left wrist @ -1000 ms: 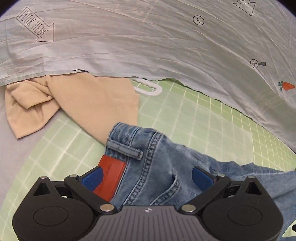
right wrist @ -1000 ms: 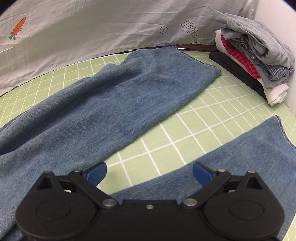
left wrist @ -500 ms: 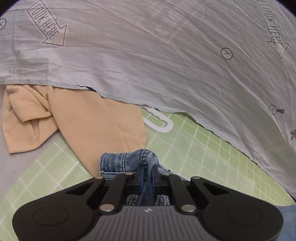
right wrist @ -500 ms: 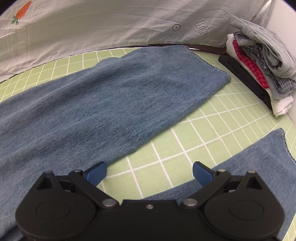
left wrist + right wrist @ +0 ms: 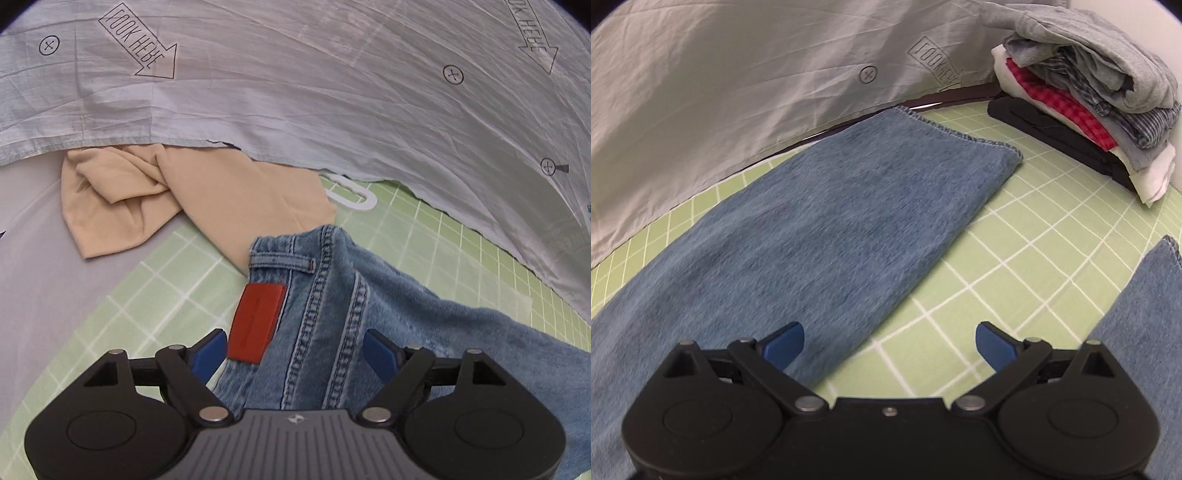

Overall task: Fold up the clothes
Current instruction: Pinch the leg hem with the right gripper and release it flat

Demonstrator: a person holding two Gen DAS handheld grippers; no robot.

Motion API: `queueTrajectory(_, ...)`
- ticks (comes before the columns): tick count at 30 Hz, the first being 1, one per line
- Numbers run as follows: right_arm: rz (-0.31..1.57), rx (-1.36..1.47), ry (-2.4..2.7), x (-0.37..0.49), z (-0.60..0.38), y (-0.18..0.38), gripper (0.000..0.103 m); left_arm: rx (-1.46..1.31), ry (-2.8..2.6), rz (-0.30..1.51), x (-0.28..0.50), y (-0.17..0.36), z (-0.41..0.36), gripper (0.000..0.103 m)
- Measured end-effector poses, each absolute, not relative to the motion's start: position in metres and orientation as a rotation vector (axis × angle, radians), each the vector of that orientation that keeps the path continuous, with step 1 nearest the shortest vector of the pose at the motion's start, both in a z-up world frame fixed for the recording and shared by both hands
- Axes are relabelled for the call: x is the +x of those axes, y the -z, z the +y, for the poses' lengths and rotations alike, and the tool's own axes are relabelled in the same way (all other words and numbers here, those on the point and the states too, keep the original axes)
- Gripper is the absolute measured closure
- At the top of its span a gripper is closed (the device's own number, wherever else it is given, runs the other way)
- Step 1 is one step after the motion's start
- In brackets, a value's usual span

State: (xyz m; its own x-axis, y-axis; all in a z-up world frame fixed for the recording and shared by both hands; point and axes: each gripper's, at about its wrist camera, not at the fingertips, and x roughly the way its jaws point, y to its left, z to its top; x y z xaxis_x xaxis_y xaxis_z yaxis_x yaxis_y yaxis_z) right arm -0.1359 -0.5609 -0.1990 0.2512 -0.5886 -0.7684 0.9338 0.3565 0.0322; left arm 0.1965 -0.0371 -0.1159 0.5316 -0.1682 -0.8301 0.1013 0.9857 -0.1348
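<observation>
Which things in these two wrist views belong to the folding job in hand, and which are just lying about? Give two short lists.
In the job:
- jeans, spread on the mat
- left gripper, open over the waistband
- right gripper, open above one leg

Lying about:
- beige garment
- stack of folded clothes
- printed grey sheet
- white hanger
- green grid mat

**Two grippers, grey and black**

The left gripper point(image 5: 295, 354) is showing a ribbed grey centre plate, black linkage arms, silver pivot pins and blue fingertips point(image 5: 208, 352). The right gripper point(image 5: 890, 345) is wearing all black, with matching blue fingertips point(image 5: 785, 343).
</observation>
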Motion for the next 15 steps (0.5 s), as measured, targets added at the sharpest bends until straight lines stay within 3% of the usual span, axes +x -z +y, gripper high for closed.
queueTrajectory(15,0.684,0.536,1.200,-0.142,-0.675,0.218,0.000,0.172,0.091,1.117,0.168,0.140,-0.073,0.012)
